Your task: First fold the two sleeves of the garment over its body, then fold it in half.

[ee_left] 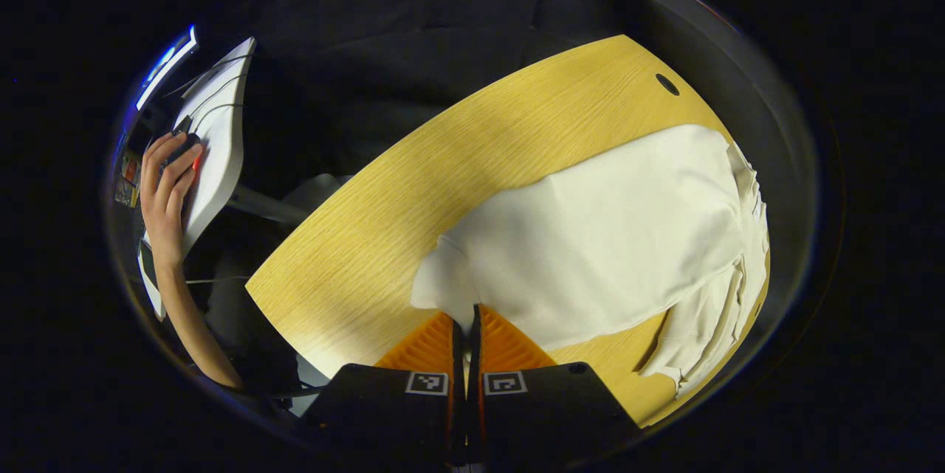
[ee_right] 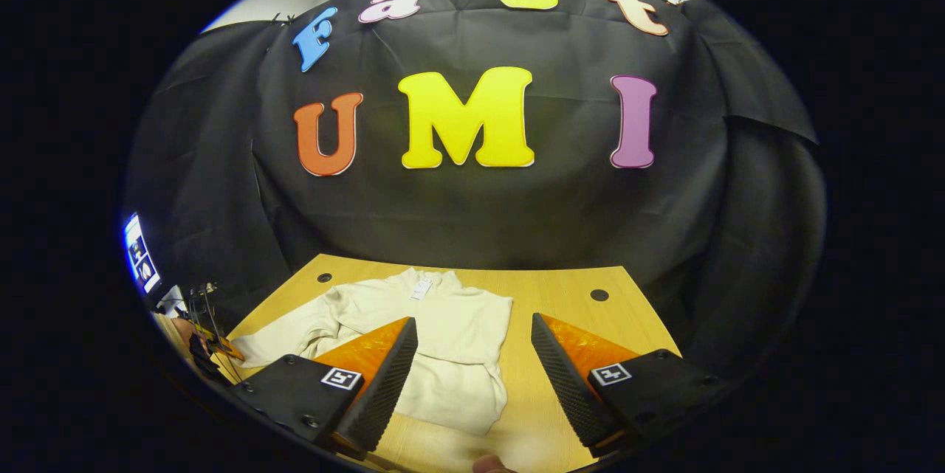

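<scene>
Left fingers: the left gripper (ee_left: 465, 336) has its two fingers pressed together, with only a thin slit between them; their tips sit at the near edge of the garment, and whether a bit of cloth is caught in the slit cannot be told.
Right fingers: the right gripper (ee_right: 472, 355) has its fingers spread wide, with bare air between them, held above the table and touching nothing.
Garment, from the left gripper: a cream-white garment (ee_left: 605, 251) lies flat on the table, starting right at the fingertips and running away ahead and to the right of them; its body is smooth and broad, with a rounded corner just left of the tips.
Sleeve, from the left gripper: a sleeve (ee_left: 709, 325) lies in soft creases off to the right of the fingers, reaching toward the table's edge.
Garment, from the right gripper: the same garment (ee_right: 450, 333) lies ahead of the fingers, partly behind the left finger; its collar, with a small tag, is on the far side, one sleeve stretches out to the left, and the hem lies nearest.
Table: a light wooden table (ee_left: 384, 222) carries the garment; round dark holes sit near its far corners.
Beyond the left fingers: a hand (ee_left: 166, 200) rests on a white surface far off to the left.
</scene>
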